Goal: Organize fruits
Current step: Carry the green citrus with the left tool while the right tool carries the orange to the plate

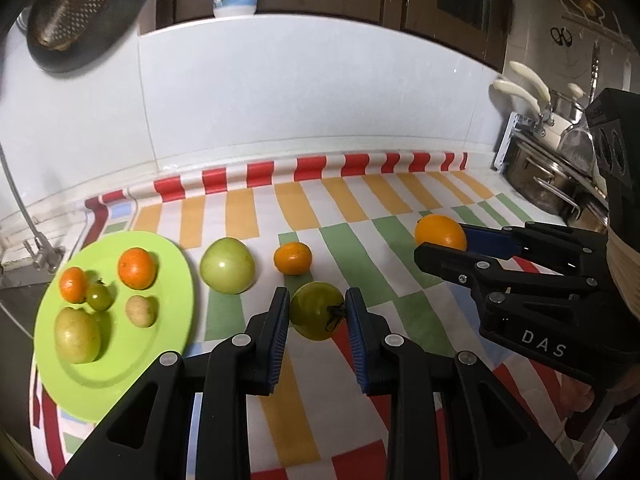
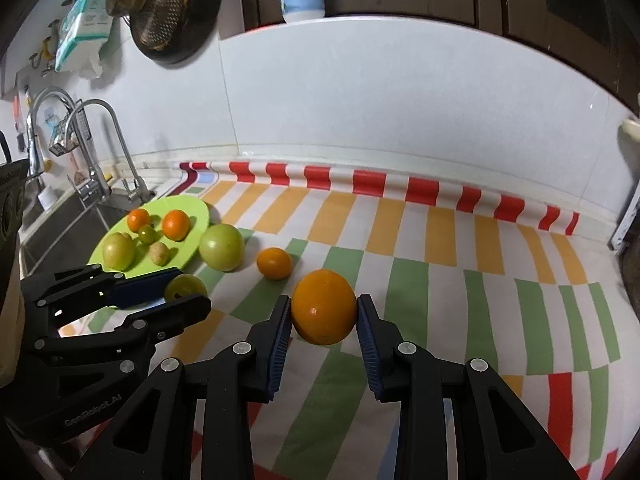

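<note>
At the far left, the green plate (image 1: 176, 280) already carries five small fruits. Just right of it on the striped cloth (image 1: 360, 248) lie a large green tomato (image 1: 227, 265) and a small orange (image 1: 292, 258). The left gripper (image 1: 318, 312) closes its pads on a green tomato (image 1: 316, 316); it looks gripped, though contact is hard to confirm. At the right, the right gripper (image 2: 323, 314) pinches the big orange (image 2: 323, 307). Best to lift each fruit straight up with gentle pressure, then carry it leftward to the plate's bare near rim.
</note>
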A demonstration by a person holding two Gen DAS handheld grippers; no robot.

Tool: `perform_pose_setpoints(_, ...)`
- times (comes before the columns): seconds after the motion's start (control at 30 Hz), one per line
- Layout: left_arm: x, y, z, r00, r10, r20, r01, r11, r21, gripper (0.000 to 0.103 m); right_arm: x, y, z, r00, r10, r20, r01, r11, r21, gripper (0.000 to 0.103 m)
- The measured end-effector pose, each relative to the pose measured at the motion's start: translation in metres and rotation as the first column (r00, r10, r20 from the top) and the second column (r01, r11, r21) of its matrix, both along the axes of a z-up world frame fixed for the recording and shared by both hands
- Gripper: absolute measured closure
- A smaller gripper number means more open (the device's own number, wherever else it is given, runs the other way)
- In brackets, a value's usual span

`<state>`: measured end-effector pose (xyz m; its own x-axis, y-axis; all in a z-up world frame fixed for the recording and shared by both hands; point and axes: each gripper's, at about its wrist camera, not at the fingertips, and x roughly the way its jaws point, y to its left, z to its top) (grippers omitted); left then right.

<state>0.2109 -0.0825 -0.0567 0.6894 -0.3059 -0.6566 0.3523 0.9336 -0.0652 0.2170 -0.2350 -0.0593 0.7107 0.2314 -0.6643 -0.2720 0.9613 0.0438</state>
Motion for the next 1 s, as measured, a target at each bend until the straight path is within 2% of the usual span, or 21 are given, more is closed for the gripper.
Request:
perform_pose_setpoints(0.57, -0.052, 0.050, 0.034, 0.996, 0.061, 0.071, -0.059, 0.998, -0.029, 0.074, -0.056, 0.037, 0.032, 0.998, 0.024, 0.061, -0.025, 1.000, 0.016, 0.069)
perform_pose_setpoints(1.0, -0.065, 0.096, 0.053, 0.987, 0.109, 0.119, -0.106, 0.994, -0.032, 0.074, -0.066, 0.083, 0.048, 0.991, 0.075, 0.110, -0.080, 0.996, 0.044, 0.069)
